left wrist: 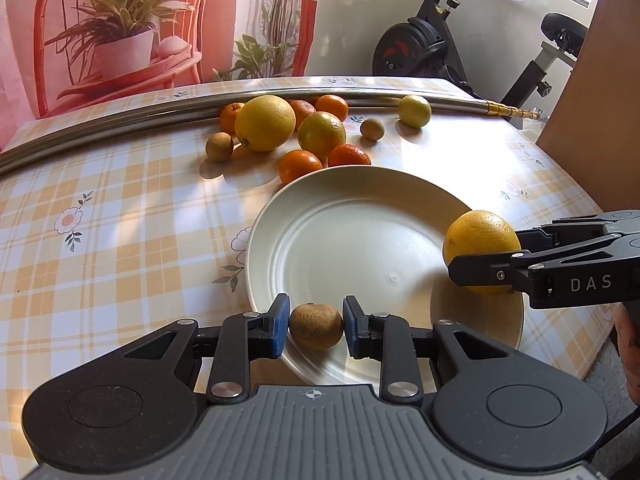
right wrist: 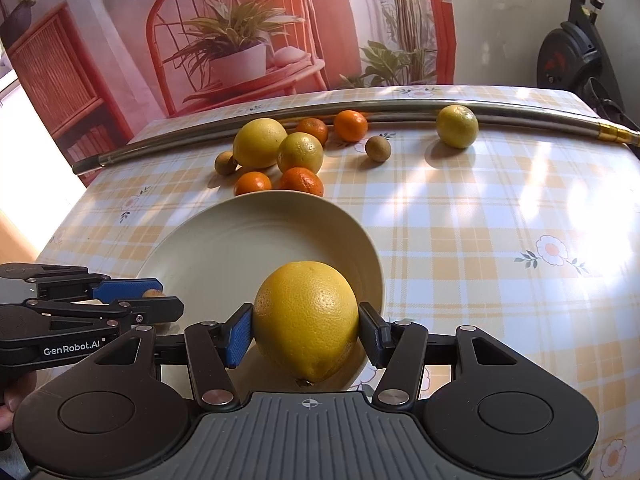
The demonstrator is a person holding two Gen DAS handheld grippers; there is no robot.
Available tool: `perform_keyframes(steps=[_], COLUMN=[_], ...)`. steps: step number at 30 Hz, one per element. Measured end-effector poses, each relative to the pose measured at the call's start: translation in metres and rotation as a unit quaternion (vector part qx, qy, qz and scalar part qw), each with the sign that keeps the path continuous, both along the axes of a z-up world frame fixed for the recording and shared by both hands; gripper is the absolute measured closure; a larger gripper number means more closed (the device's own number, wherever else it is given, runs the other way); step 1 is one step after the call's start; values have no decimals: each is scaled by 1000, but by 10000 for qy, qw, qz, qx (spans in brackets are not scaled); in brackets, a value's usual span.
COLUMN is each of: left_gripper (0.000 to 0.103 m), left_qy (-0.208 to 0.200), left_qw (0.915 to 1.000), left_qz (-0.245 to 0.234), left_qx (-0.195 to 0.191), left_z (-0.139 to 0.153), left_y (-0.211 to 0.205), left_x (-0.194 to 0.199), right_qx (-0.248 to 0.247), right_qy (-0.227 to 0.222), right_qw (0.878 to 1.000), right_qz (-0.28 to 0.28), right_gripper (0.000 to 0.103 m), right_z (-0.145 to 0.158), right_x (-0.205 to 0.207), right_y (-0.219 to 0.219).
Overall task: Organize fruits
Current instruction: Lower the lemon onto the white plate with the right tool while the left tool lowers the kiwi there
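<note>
A cream plate (left wrist: 320, 216) lies on the checked tablecloth, also in the right wrist view (right wrist: 224, 240). My left gripper (left wrist: 316, 326) is shut on a small brown fruit (left wrist: 316, 326) over the plate's near rim. My right gripper (right wrist: 306, 330) is shut on a large yellow citrus (right wrist: 306, 320) over the plate's right edge; it also shows in the left wrist view (left wrist: 482, 244). Beyond the plate lie loose fruits: a big yellow citrus (left wrist: 265, 122), a smaller one (left wrist: 321, 135), several mandarins (left wrist: 300, 165), two small brown fruits (left wrist: 219, 146) and a lone yellow citrus (left wrist: 414, 110).
A long metal pipe (left wrist: 120, 120) lies across the far side of the table behind the fruits. A brown board (left wrist: 592, 100) stands at the right. An exercise bike (left wrist: 424, 44) is behind the table. A printed curtain hangs at the back.
</note>
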State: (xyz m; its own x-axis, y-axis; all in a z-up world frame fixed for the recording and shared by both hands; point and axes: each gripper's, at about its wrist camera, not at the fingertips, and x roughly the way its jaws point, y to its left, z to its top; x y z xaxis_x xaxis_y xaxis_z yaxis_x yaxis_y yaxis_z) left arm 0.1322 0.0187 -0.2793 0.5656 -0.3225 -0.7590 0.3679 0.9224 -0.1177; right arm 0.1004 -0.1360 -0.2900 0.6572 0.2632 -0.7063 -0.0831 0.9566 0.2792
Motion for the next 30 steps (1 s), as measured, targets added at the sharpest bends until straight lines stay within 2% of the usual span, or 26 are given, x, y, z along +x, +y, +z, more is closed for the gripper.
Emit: perform_keyframes(steps=[20, 25, 30], left_gripper=[72, 72, 72], left_qy=[11, 93, -1], left_qw=[9999, 9994, 9985], left_qz=[114, 186, 261], left_qx=[-107, -272, -483], left_z=[-1, 0, 8], left_y=[1, 5, 11], left_x=[0, 1, 0], right_qx=[13, 65, 143], right_qy=[87, 53, -64], right_qw=[9999, 10000, 9999], right_qz=[59, 17, -15], right_gripper=[52, 51, 51], right_z=[-4, -2, 6], right_x=[1, 0, -1], right_y=[3, 0, -4])
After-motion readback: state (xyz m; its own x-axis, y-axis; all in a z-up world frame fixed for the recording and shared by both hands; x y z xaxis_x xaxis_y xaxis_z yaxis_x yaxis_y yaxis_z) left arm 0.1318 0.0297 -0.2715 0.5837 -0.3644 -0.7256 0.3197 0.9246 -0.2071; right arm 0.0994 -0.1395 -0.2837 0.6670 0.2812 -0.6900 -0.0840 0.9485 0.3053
